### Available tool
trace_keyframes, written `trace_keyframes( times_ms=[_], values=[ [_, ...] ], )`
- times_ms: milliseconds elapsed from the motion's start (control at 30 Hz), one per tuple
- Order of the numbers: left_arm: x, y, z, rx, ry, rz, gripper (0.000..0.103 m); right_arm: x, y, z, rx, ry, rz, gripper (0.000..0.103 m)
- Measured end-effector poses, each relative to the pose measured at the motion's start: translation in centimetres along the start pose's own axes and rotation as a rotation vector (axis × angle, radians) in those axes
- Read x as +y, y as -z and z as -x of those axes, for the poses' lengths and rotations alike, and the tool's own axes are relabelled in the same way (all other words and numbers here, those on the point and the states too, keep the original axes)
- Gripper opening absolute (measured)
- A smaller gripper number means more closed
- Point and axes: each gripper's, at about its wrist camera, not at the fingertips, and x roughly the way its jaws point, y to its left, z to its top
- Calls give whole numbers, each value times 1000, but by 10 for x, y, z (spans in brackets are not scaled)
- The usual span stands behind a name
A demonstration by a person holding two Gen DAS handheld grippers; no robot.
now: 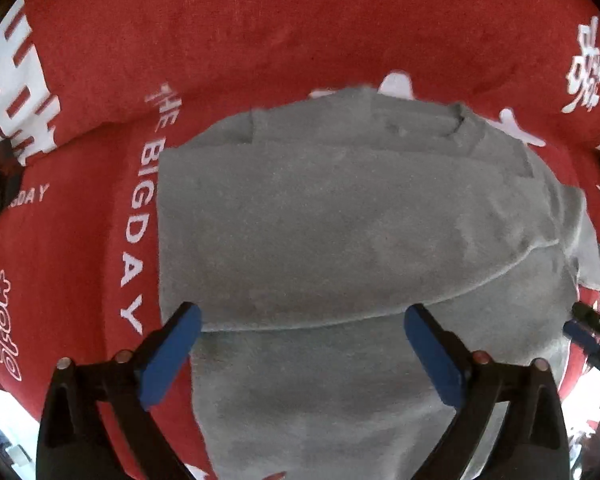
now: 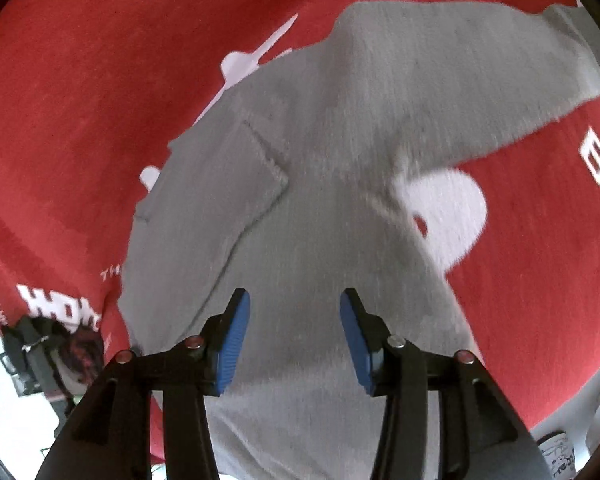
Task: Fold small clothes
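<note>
Left gripper (image 1: 302, 320): jaws spread wide above the grey garment (image 1: 340, 216); nothing between the blue pads (image 1: 168, 356)
Right gripper (image 2: 295, 308): jaws partly apart over the same cloth; gripping nothing
Grey garment: partly folded, a folded edge across its middle; lies on the red cloth (image 1: 260, 32)
Red cloth: white lettering "THE BIG DAY" (image 1: 140, 216) just beside the garment's edge

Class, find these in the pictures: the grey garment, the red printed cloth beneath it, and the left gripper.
Grey fleece garment (image 1: 340, 220): left wrist view, middle of its folded top layer.
Red cloth with white lettering (image 1: 260, 40): left wrist view, bare red area beyond the garment.
Left gripper (image 1: 302, 354): left wrist view, midway between its blue-padded fingertips.
</note>
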Motion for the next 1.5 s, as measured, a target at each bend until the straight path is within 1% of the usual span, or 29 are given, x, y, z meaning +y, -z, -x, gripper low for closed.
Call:
trace_keyframes(
  times_ms=[100, 200, 300, 433, 500, 633, 767, 833, 867, 933, 1000, 1100, 1233, 1367, 1467, 1500],
  values=[
    [-14, 2, -1, 23, 16, -17, 102, -6, 9, 2, 17, -25, -4, 51],
    [-29, 2, -4, 40, 15, -42, 102, -13, 14, 4, 28, -39, -11, 51],
    [-40, 0, -7, 56, 29, -34, 102, -22, 16, 8, 28, -54, -21, 51],
    [-57, -5, -19, 118, 25, -60, 102, -38, 12, 19, 7, -68, -32, 51],
    [-68, -6, -22, 136, 41, -83, 102, -50, 8, 28, -18, -73, -47, 51],
    [-92, -11, -20, 124, 57, -115, 102, -85, -10, 49, -104, -73, -121, 51],
    [-117, -15, -22, 119, 66, -146, 102, -134, -32, 70, -204, -80, -260, 51],
    [-130, -18, -23, 118, 67, -168, 102, -154, -41, 76, -235, -91, -320, 51],
    [-135, -20, -22, 117, 70, -175, 102, -165, -46, 79, -255, -98, -355, 54],
    [-146, -22, -22, 111, 76, -190, 102, -185, -55, 85, -298, -122, -424, 64],
    [-155, -25, -23, 103, 76, -203, 102, -205, -63, 89, -341, -163, -494, 64],
    [-166, -29, -27, 102, 83, -203, 102, -223, -75, 90, -393, -221, -565, 64],
    [-176, -32, -29, 100, 80, -206, 102, -236, -92, 89, -441, -274, -621, 64],
    [-181, -34, -30, 86, 70, -219, 102, -250, -101, 87, -475, -318, -671, 64],
    [-178, -35, -29, 85, 75, -201, 102, -258, -103, 85, -494, -365, -722, 63],
    [-176, -36, -29, 86, 74, -191, 102, -260, -103, 84, -491, -384, -739, 62]
  ],
)
